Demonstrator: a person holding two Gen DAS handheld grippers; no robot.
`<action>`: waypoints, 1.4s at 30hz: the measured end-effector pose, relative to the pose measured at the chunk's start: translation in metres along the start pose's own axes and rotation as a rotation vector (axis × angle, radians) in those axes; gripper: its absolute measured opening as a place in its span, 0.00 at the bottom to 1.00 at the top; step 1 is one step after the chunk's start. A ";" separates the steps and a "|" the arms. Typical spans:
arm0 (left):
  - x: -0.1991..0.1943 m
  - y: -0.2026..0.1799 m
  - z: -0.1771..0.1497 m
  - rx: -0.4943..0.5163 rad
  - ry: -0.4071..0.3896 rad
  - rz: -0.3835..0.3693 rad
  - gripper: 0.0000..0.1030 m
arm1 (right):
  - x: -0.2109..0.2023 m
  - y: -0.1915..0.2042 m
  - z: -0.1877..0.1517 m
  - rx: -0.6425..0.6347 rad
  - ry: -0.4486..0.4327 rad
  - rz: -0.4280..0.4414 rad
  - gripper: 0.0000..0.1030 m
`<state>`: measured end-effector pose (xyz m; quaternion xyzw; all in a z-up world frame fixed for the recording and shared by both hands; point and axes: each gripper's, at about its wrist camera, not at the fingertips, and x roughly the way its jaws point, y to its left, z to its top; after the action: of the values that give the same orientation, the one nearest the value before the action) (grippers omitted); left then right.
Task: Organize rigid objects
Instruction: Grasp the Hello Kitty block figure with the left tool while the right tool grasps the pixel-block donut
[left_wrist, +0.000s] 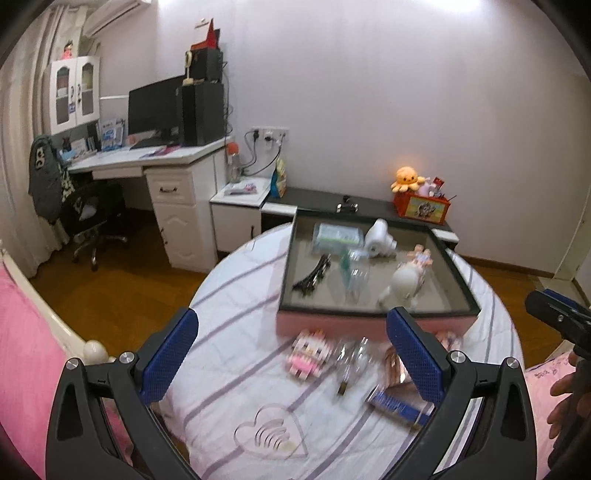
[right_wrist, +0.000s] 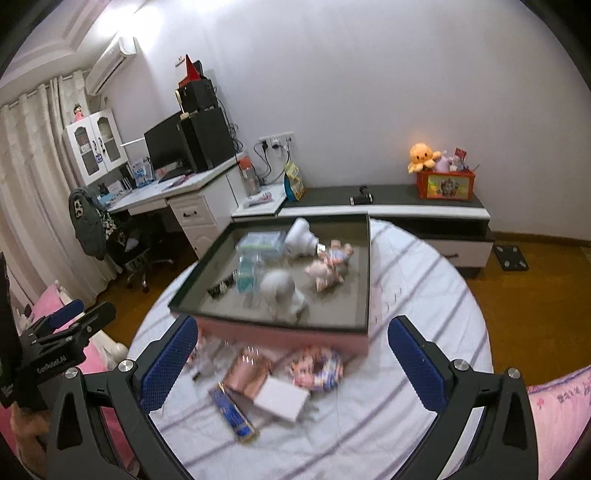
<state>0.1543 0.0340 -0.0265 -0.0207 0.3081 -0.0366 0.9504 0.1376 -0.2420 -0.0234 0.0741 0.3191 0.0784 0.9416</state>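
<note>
Grippers: I hold left gripper (left_wrist: 291, 354) and right gripper (right_wrist: 291, 360) jaws apart, empty, near pink box (right_wrist: 280, 334); loose toys lie between.

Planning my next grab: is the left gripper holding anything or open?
Open and empty: the left gripper has its blue pads spread wide above the striped cloth, nothing between them.
</note>
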 end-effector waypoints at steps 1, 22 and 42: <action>0.002 0.002 -0.006 -0.006 0.015 0.001 1.00 | 0.001 0.000 -0.005 0.002 0.013 -0.001 1.00; 0.052 0.000 -0.046 0.076 0.153 0.042 1.00 | 0.047 -0.020 -0.046 0.031 0.185 -0.065 1.00; 0.136 -0.001 -0.051 0.152 0.305 -0.013 0.99 | 0.131 -0.026 -0.051 0.020 0.346 -0.126 1.00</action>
<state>0.2338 0.0207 -0.1475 0.0548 0.4448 -0.0686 0.8913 0.2114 -0.2374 -0.1459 0.0488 0.4811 0.0275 0.8749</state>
